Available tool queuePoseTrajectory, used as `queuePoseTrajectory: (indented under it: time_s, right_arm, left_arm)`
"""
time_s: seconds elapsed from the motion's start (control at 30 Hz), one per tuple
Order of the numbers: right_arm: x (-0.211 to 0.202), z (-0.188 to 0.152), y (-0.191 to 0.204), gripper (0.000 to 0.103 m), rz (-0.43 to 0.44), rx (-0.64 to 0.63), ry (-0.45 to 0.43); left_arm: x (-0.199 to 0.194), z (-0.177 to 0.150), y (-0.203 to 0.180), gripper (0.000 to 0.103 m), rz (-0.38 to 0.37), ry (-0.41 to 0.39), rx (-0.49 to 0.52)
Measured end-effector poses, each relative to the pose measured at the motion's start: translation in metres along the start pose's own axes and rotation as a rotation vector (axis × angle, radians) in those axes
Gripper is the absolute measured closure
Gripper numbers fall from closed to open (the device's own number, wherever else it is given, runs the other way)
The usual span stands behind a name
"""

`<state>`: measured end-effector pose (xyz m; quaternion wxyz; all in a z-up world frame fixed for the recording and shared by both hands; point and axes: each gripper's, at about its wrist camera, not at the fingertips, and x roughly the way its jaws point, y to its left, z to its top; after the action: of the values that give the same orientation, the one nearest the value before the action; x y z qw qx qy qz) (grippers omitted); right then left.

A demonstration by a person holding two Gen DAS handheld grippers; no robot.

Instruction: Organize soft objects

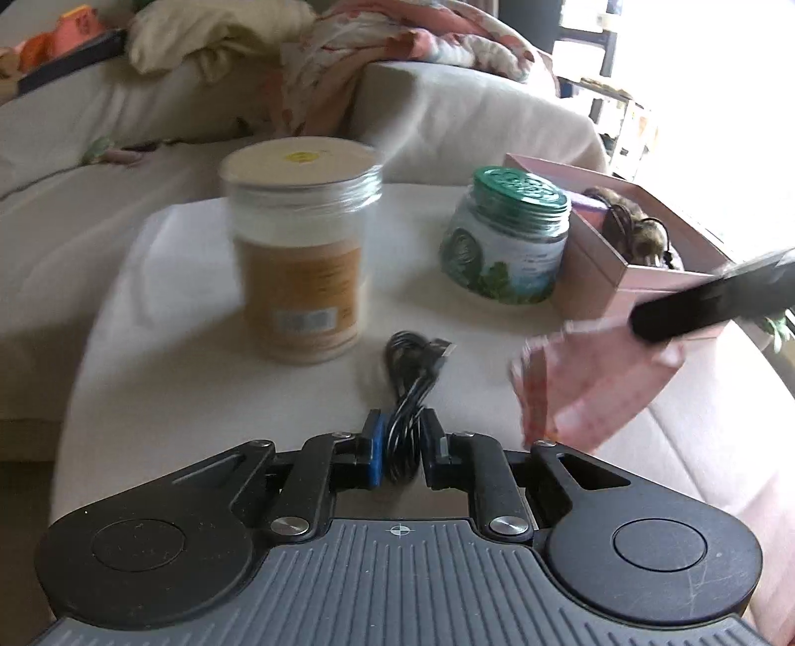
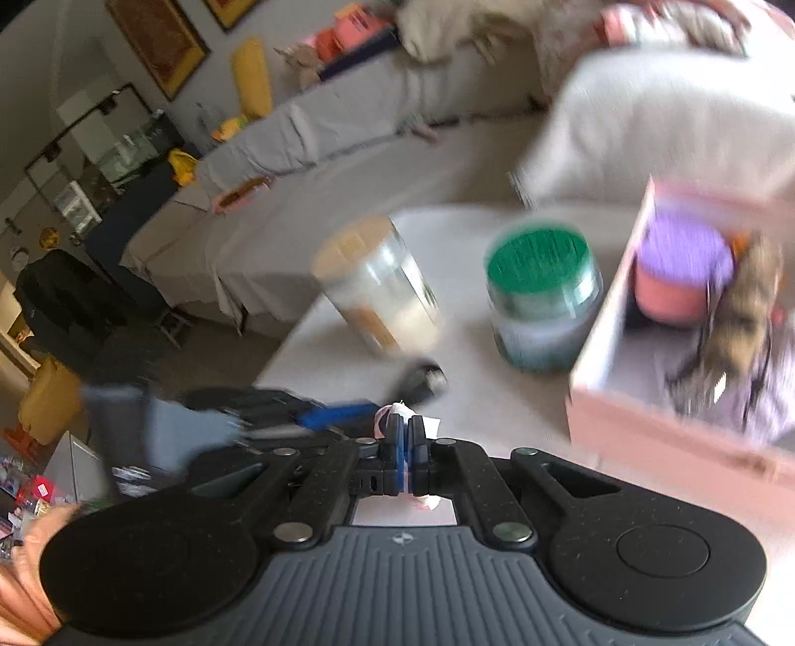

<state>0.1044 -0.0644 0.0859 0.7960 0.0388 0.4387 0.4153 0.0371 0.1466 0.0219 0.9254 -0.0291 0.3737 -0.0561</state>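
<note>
My left gripper (image 1: 401, 449) is shut on a coiled black USB cable (image 1: 412, 377) just above the white table. My right gripper (image 2: 406, 447) is shut on a thin pink cloth (image 2: 397, 415). In the left wrist view that cloth (image 1: 591, 382) hangs from the right gripper's black fingers (image 1: 705, 303), in the air beside the pink box (image 1: 641, 283). The open box (image 2: 661, 422) holds a purple-lidded pink pot (image 2: 680, 268), a furry brown item (image 2: 745, 318) and lilac fabric.
A clear jar with a beige label (image 1: 303, 248) and a green-lidded jar (image 1: 507, 238) stand on the white table (image 1: 198, 372). A beige sofa (image 1: 99, 129) with heaped blankets (image 1: 397, 40) lies behind. The left gripper (image 2: 318, 417) shows blurred in the right wrist view.
</note>
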Motion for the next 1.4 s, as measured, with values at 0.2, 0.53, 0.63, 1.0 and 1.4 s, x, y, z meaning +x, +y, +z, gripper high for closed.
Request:
queuePoseTrajectory:
  time_s: [0.2, 0.53, 0.63, 1.0, 1.4]
  right_arm:
    - [0.007, -0.023, 0.009, 0.096, -0.174, -0.152, -0.031]
    - [-0.007, -0.082, 0.030, 0.040, -0.313, -0.367, -0.174]
    - [-0.001, -0.095, 0.028, 0.040, -0.301, -0.351, -0.147]
    - [0.015, -0.112, 0.024, 0.033, -0.305, -0.313, -0.124]
    - [0.004, -0.106, 0.030, 0.033, -0.372, -0.366, -0.232]
  left_arm:
    - [-0.019, -0.007, 0.012, 0.085, -0.005, -0.017, -0.036]
    - [0.003, 0.010, 0.006, 0.083, -0.015, -0.019, -0.025]
    - [0.012, 0.011, 0.001, 0.077, 0.001, 0.003, -0.013]
    - [0.021, 0.017, -0.004, 0.057, -0.032, 0.023, -0.014]
    - [0.028, 0.020, -0.007, 0.070, 0.021, 0.012, -0.017]
